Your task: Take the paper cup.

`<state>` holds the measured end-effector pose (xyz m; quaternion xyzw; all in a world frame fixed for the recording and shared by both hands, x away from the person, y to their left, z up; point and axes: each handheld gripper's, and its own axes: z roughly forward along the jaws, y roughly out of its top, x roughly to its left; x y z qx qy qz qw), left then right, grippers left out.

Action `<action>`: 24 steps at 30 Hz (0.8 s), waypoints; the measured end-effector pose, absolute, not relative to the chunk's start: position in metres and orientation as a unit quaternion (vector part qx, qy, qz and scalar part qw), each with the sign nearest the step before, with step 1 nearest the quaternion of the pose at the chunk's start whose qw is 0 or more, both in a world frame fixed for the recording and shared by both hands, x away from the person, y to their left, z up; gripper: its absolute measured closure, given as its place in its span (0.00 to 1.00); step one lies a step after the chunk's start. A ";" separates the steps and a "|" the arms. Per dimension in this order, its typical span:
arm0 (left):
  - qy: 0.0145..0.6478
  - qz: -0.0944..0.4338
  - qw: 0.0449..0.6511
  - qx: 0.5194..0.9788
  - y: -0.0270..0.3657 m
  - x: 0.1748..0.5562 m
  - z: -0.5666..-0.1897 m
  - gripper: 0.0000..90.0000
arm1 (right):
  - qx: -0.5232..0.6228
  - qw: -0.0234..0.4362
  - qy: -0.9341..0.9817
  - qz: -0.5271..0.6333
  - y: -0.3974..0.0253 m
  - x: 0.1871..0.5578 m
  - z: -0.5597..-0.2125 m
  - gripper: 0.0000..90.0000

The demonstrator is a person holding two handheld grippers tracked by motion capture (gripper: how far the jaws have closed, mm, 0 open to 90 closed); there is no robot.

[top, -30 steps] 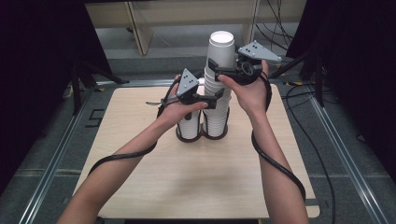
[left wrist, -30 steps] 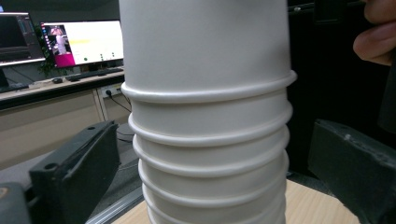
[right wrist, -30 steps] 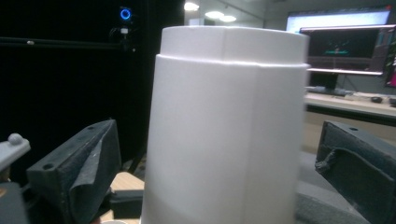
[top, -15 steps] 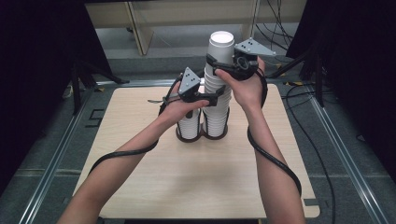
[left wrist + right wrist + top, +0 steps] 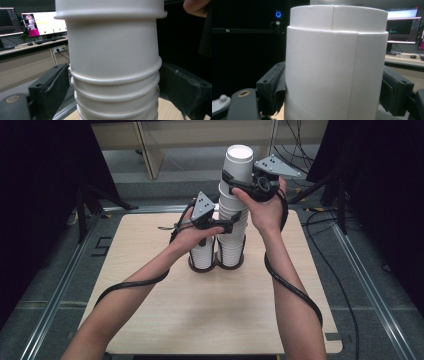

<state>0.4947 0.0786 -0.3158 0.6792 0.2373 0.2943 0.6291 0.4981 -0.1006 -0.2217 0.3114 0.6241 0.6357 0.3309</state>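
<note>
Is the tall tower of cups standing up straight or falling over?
Standing up. The tall cup stack rises upright from the table, gripped low by the left gripper and near the top by the right gripper.

Light wooden rectangular table [image 5: 165,320], rounded corners, pale grain top. Resting on it, toward the far edge and about midway between the left and right edges: one dark brown two-ring cup holder base [image 5: 216,265]. Standing in its rings: short stack of white paper cups [image 5: 202,254] at left, tall stack of white paper cups [image 5: 233,215] at right.
</note>
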 end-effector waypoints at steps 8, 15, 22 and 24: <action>0.236 0.296 0.627 0.681 0.079 0.494 -0.315 0.11 | 0.304 0.339 0.601 0.656 -0.099 0.495 -0.208 0.23; 0.233 0.296 0.625 0.683 0.080 0.495 -0.314 0.12 | 0.302 0.347 0.583 0.670 -0.099 0.491 -0.198 0.23; 0.233 0.297 0.626 0.683 0.080 0.495 -0.313 0.11 | 0.297 0.353 0.573 0.678 -0.101 0.488 -0.190 0.24; 0.234 0.294 0.627 0.682 0.080 0.495 -0.313 0.11 | 0.298 0.351 0.570 0.680 -0.101 0.487 -0.189 0.24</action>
